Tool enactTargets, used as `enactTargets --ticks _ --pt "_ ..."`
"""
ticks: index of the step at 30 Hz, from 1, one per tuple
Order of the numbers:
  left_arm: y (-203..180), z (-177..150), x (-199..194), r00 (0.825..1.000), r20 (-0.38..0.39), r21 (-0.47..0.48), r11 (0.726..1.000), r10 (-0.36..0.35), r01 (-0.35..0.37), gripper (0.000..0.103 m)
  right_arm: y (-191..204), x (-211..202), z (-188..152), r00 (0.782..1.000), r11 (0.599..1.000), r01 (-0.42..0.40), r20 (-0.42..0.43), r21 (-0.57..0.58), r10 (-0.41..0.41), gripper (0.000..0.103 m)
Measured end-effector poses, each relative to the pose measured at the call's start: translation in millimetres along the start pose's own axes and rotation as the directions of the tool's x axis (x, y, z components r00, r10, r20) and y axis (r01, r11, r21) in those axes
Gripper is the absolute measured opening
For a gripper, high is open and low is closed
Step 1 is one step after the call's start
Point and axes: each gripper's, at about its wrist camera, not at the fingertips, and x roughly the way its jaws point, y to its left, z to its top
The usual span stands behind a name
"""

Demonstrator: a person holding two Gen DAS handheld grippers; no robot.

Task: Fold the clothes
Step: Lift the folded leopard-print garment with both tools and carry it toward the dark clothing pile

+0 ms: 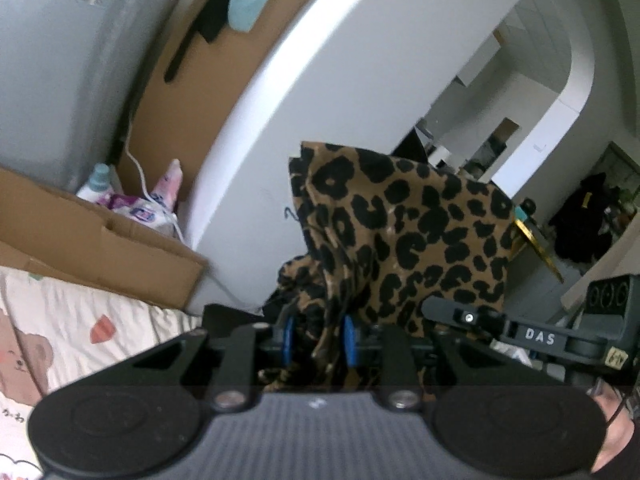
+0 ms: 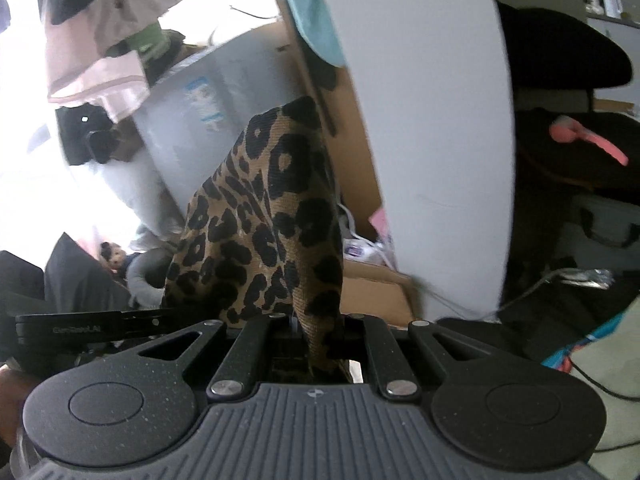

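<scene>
The left hand-held gripper [image 1: 319, 338] is pinching a bunched fold of the leopard-print garment [image 1: 404, 236] between blue pads [image 1: 349, 339], and the right hand-held gripper [image 2: 316, 340] is clamping another part, the cloth rising upright from both. Only the left view is showing the cartoon-print bedsheet [image 1: 72, 320] and, beyond it, a cardboard box [image 1: 100, 236]. Farther back, the garment is blocking part of the white panel [image 2: 432, 120].

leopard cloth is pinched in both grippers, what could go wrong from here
1. The left gripper holds only a bunched wad of the leopard cloth, so it may slip out or fold crooked.
2. The right gripper pinches a narrow corner that could pull free under tension.
3. The cloth hangs close to the cardboard box and cable and might snag.
</scene>
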Motion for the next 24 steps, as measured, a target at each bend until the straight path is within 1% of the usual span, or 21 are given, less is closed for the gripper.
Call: enactTargets --ticks 3,6,11,17,21,24 --pt "4.3 -10.6 19.3 1.000 -0.018 0.013 1.000 -0.015 0.016 0.025 -18.2 5.7 -10.9 1.000 1.000 0.024 -0.010 0.004 -0.024 0.006" --pt "8.5 -21.1 38.6 0.999 -0.036 0.025 0.999 -0.031 0.032 0.025 -35.0 13.7 -22.6 1.000 0.999 0.030 -0.007 0.015 -0.030 0.006" --pt "19.2 -42.5 67.0 0.997 -0.063 0.037 0.998 -0.043 0.046 0.025 -59.1 36.8 -48.6 0.998 0.998 0.057 -0.016 0.026 -0.057 0.006" --pt "37.9 -72.8 95.8 0.995 -0.083 0.016 0.998 -0.053 0.055 0.025 -86.0 61.9 -86.4 0.997 0.996 0.078 -0.030 0.044 -0.077 0.006" --pt "48.1 -92.9 117.7 0.993 -0.105 0.001 0.999 -0.052 0.053 0.025 -102.5 80.9 -108.3 0.993 0.993 0.110 -0.054 0.038 -0.108 0.006" --pt "57.2 -105.6 135.7 0.991 -0.123 -0.014 0.998 -0.057 0.055 0.025 -117.2 95.4 -121.4 0.989 0.990 0.130 -0.074 0.053 -0.126 0.006"
